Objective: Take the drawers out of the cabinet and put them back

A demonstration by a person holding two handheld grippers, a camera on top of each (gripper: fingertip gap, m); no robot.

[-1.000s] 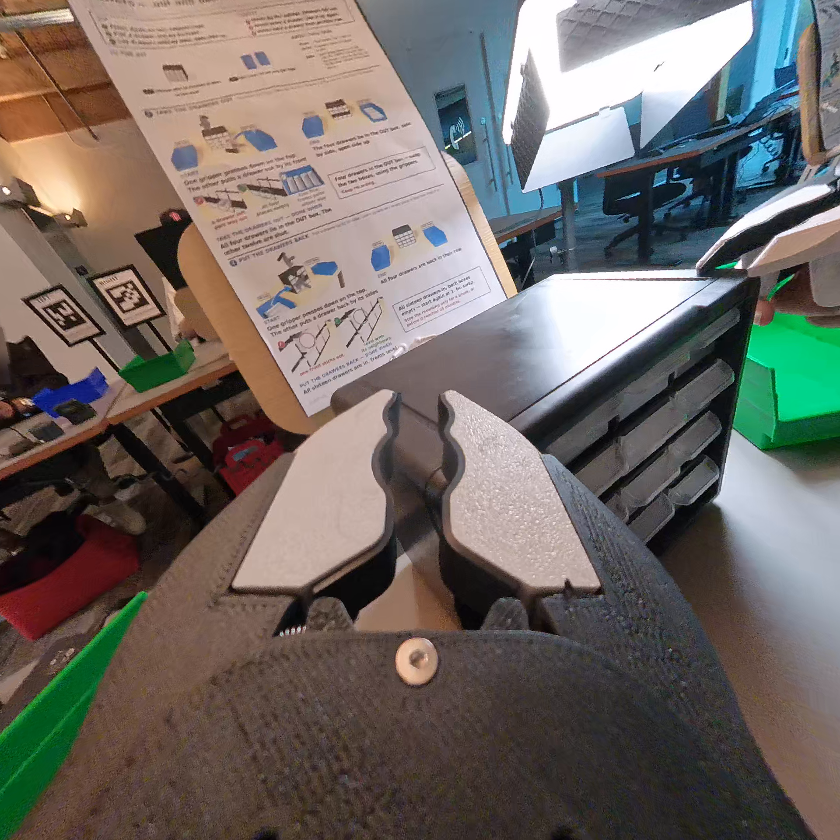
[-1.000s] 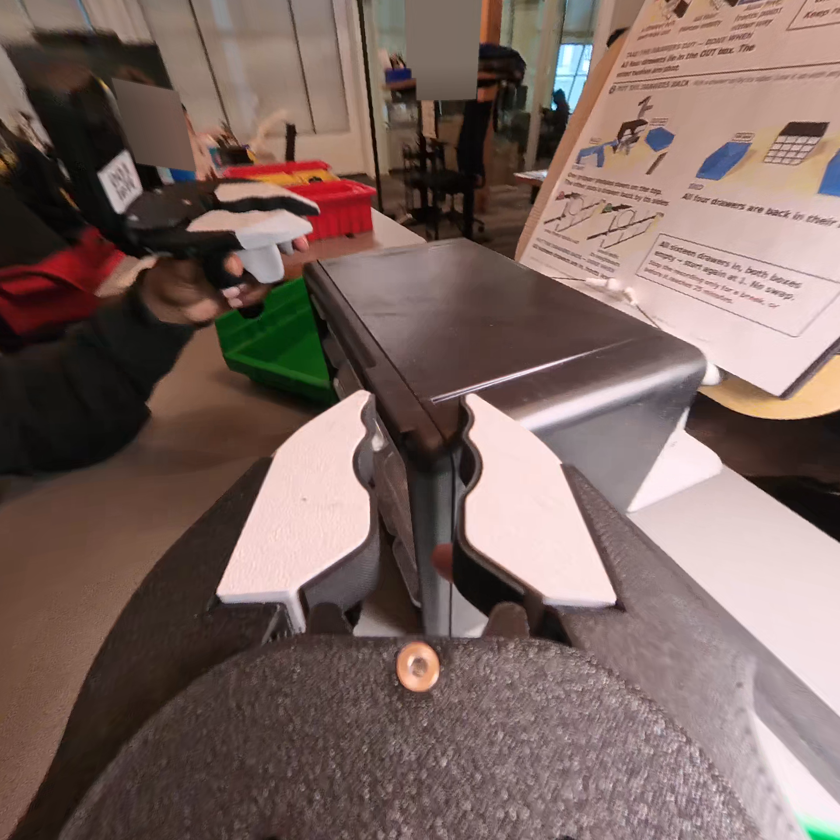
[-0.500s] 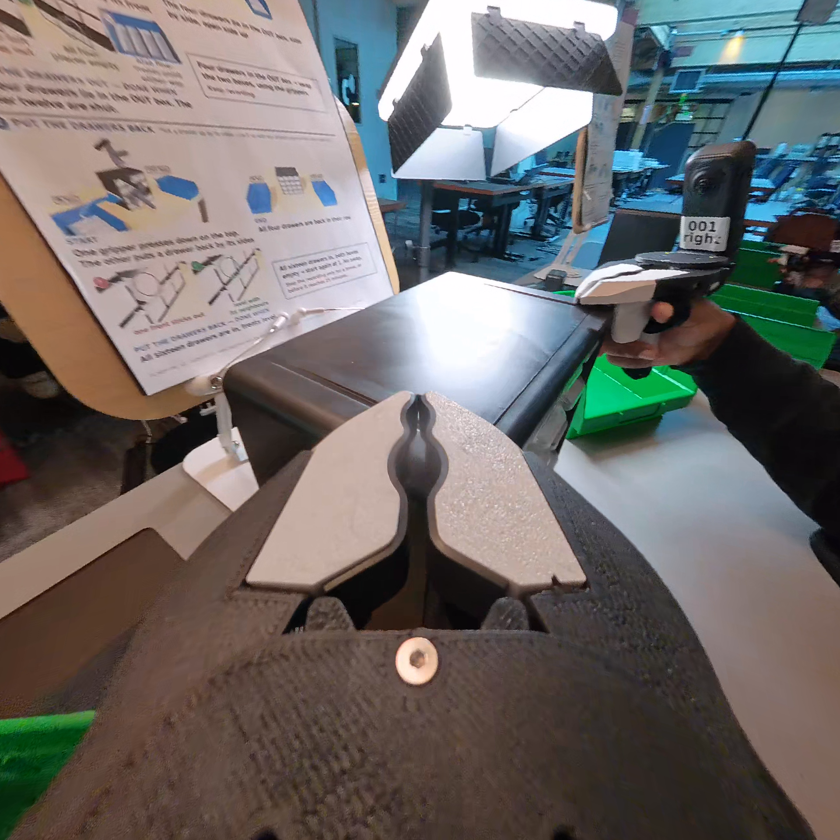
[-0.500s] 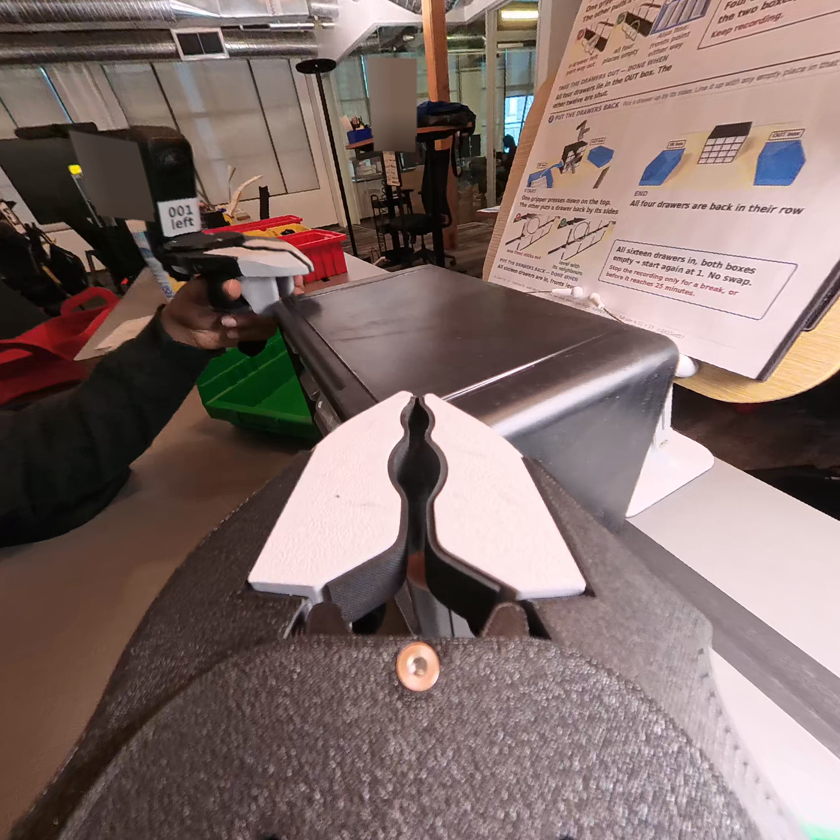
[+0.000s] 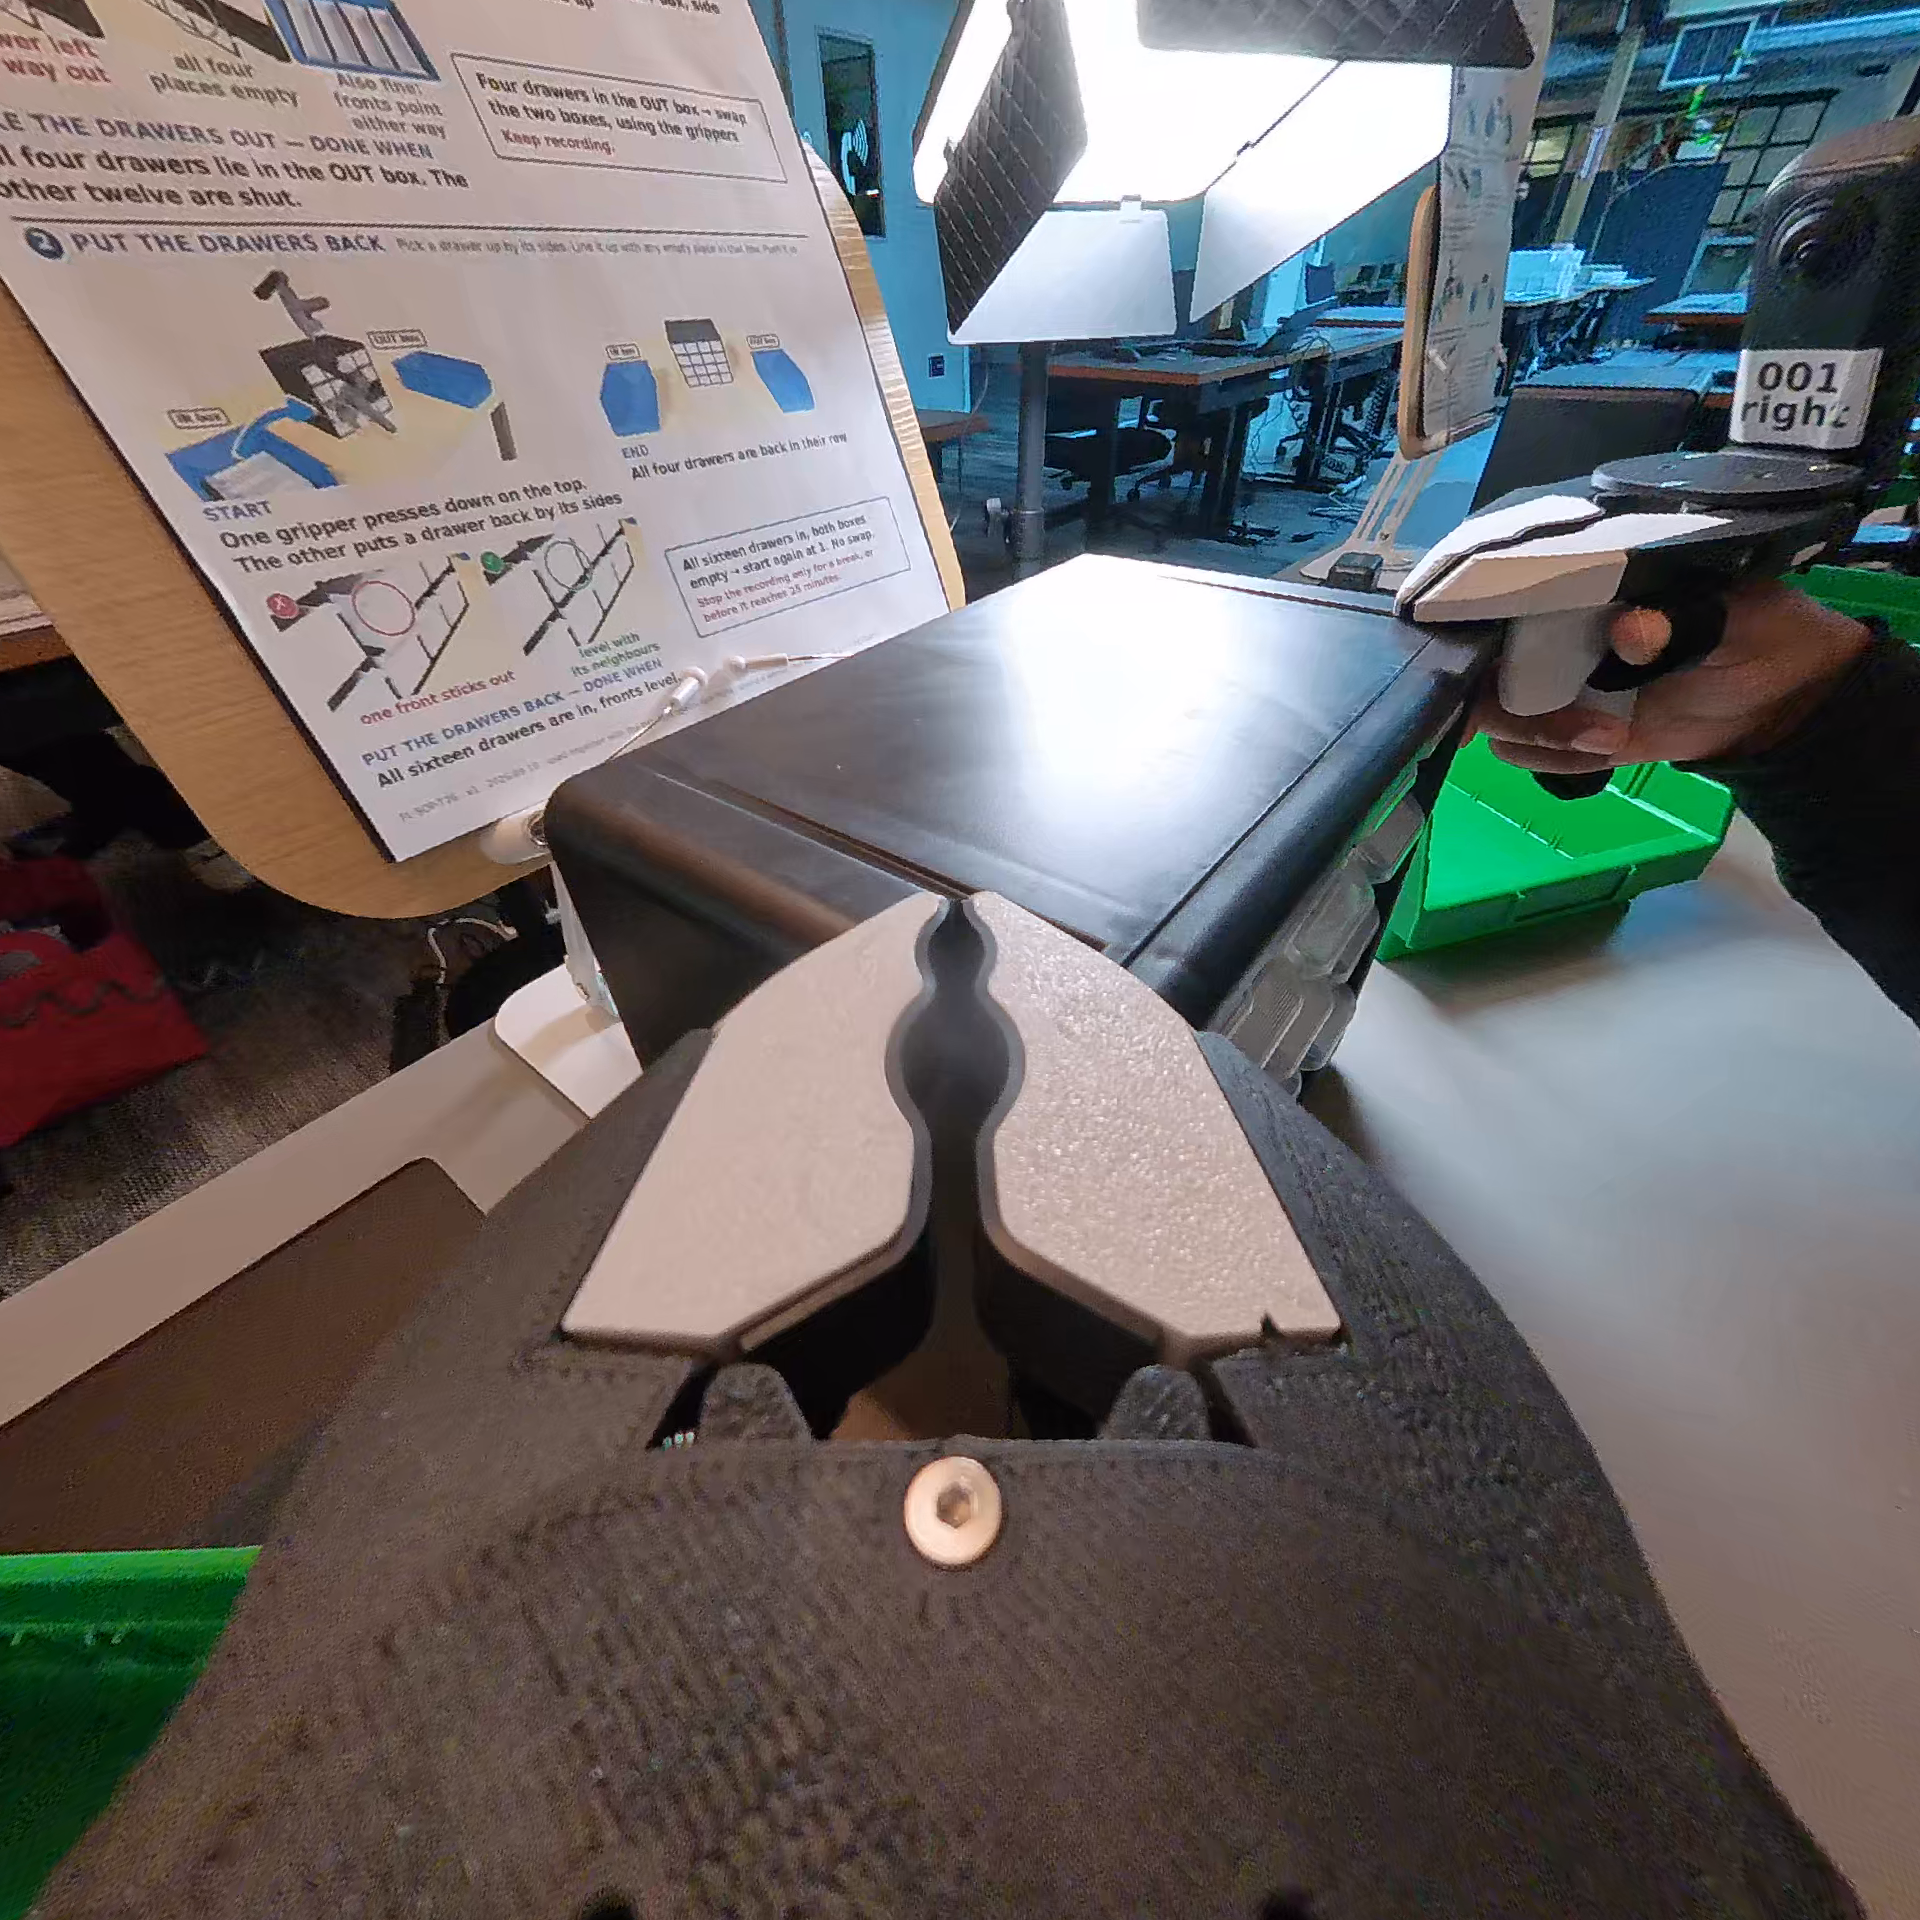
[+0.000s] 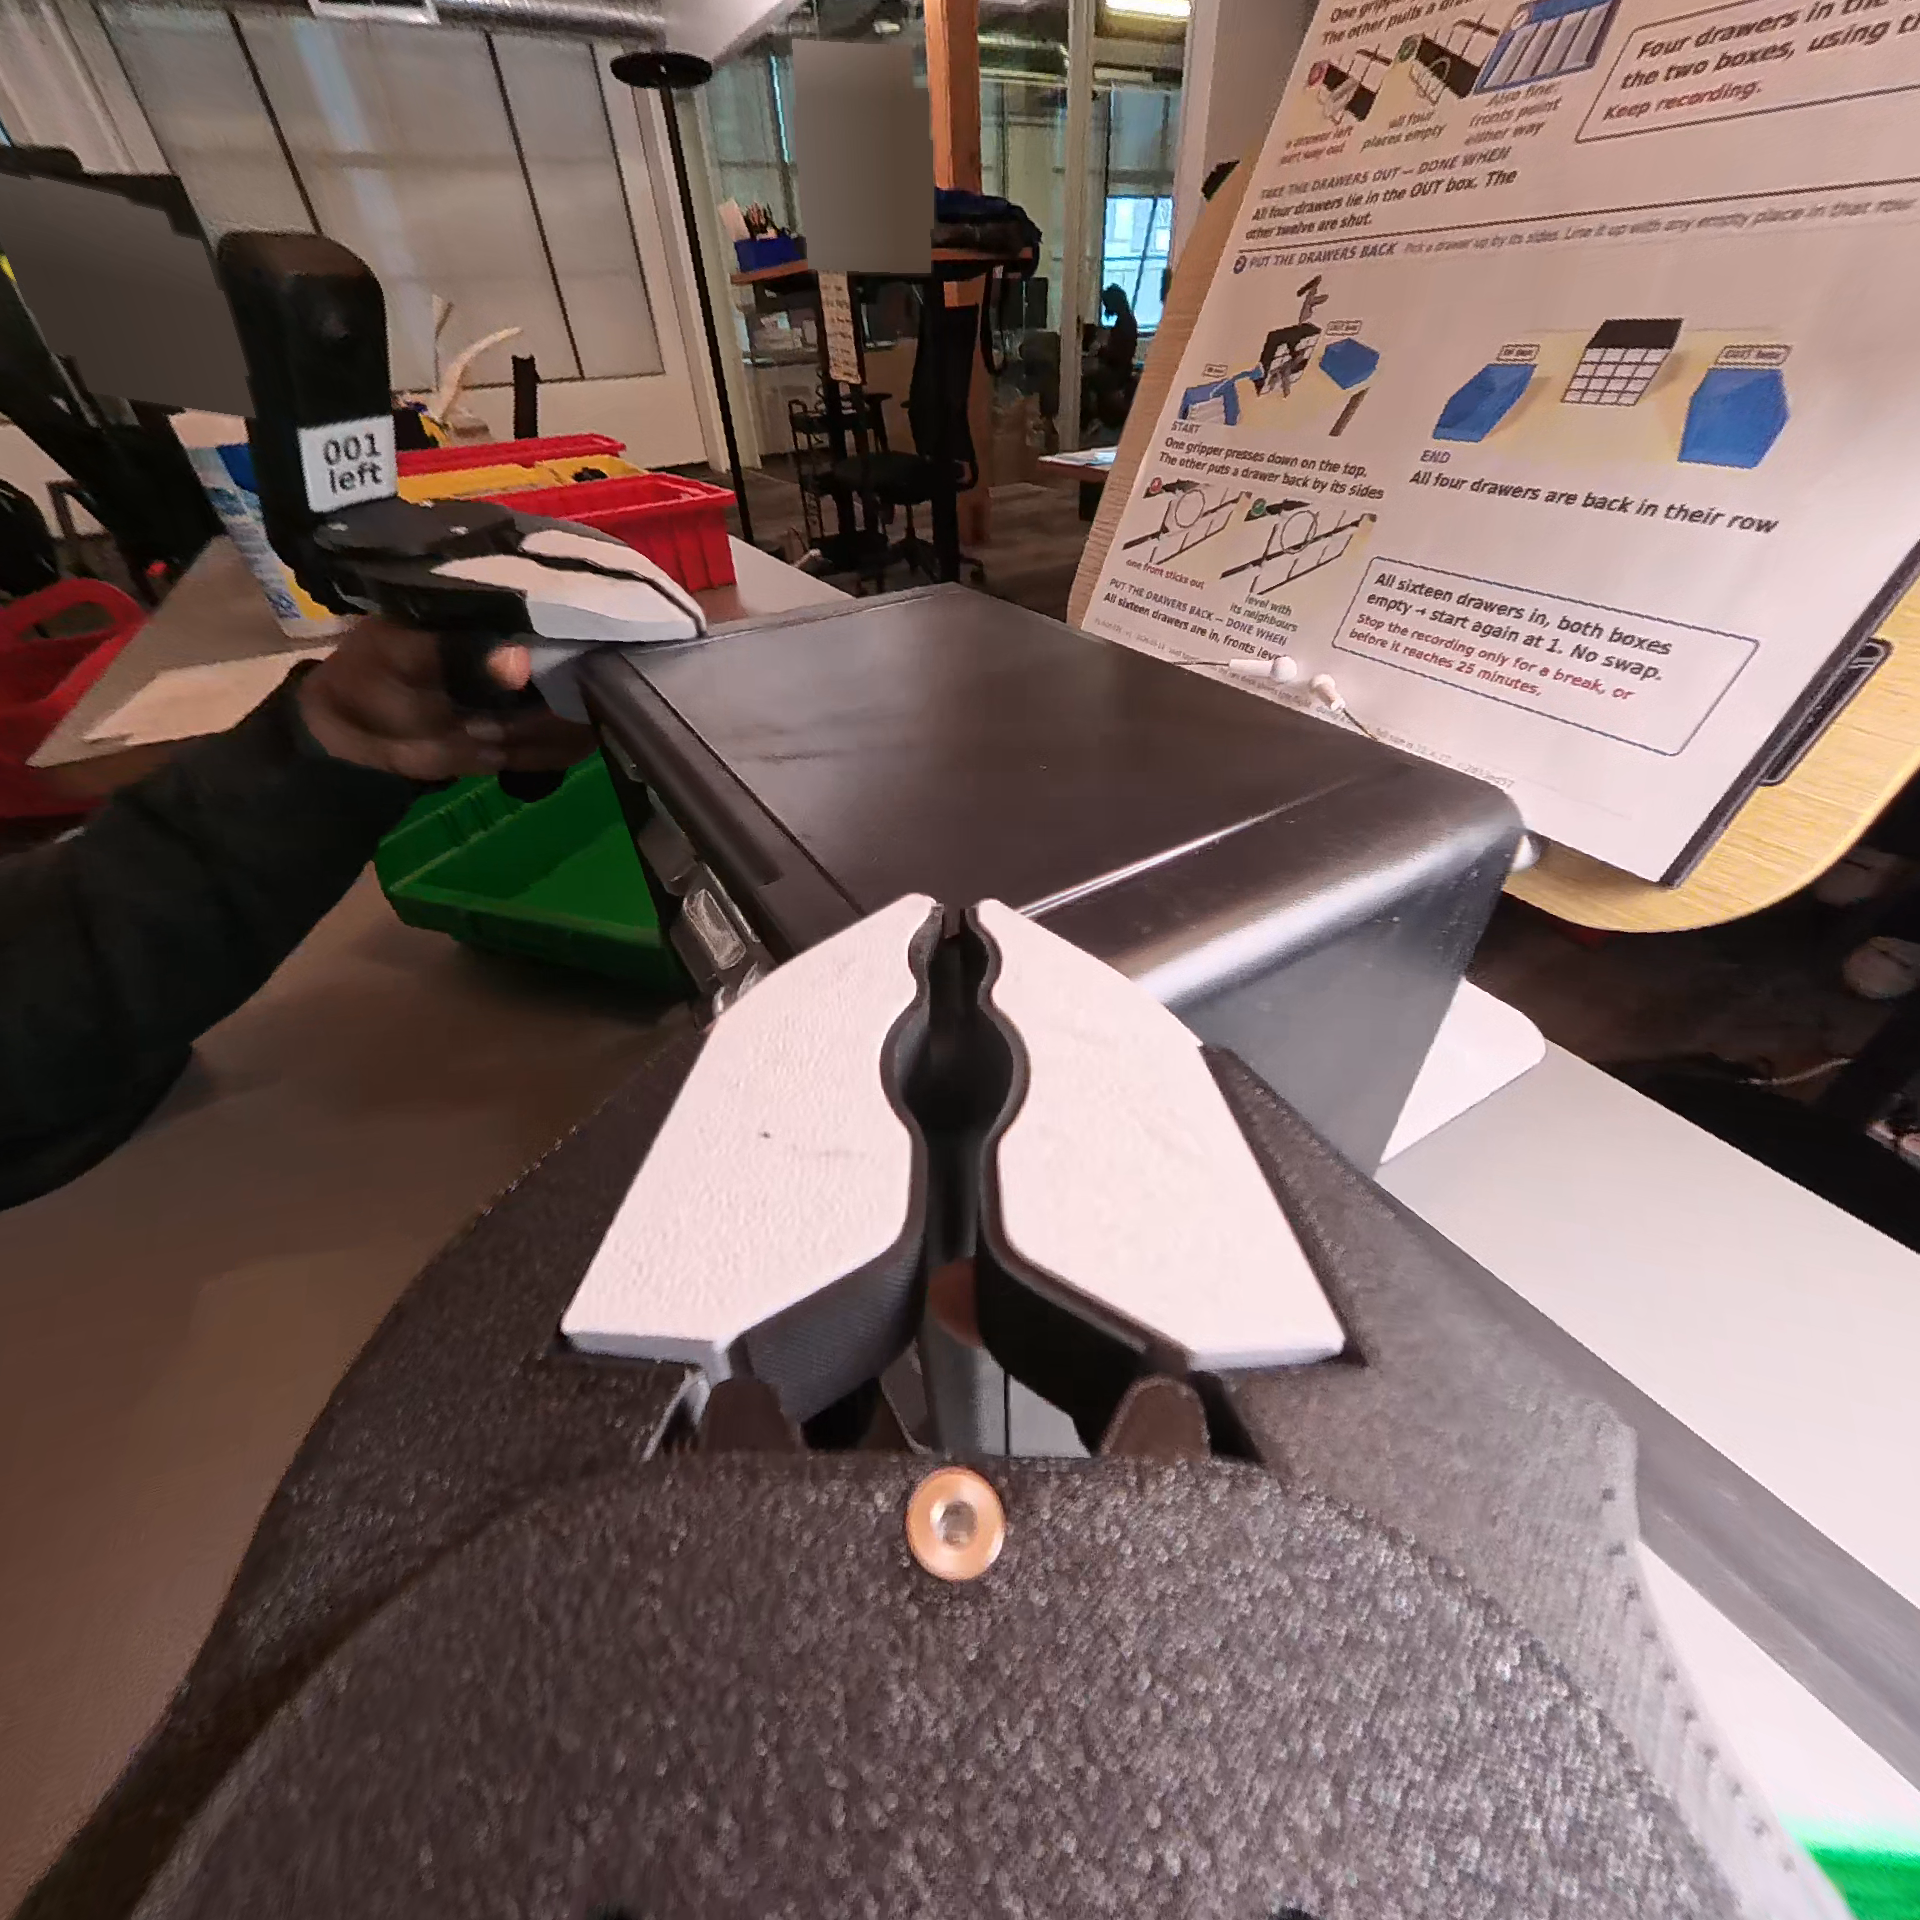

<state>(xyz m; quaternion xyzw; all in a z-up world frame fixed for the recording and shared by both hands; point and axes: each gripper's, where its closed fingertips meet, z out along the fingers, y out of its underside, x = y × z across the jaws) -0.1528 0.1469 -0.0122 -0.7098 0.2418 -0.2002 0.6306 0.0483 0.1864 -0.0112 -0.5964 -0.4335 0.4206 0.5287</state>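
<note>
I see the cabinet (image 5: 1091, 748), black with a glossy flat top and clear drawers (image 5: 1309, 966) down its front, standing on the pale worktop (image 5: 1621, 1195). My left tool (image 5: 951, 920) and right tool (image 6: 954, 920) each rest pinched together, empty, at opposite top corners.

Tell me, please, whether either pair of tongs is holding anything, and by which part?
Nothing is held: the left tongs and right tongs are shut empty, tips resting at the cabinet's top corners.

bright softbox lamp (image 5: 1174, 156), desks (image 5: 1247, 364), tall windows (image 6: 416, 208)
</note>
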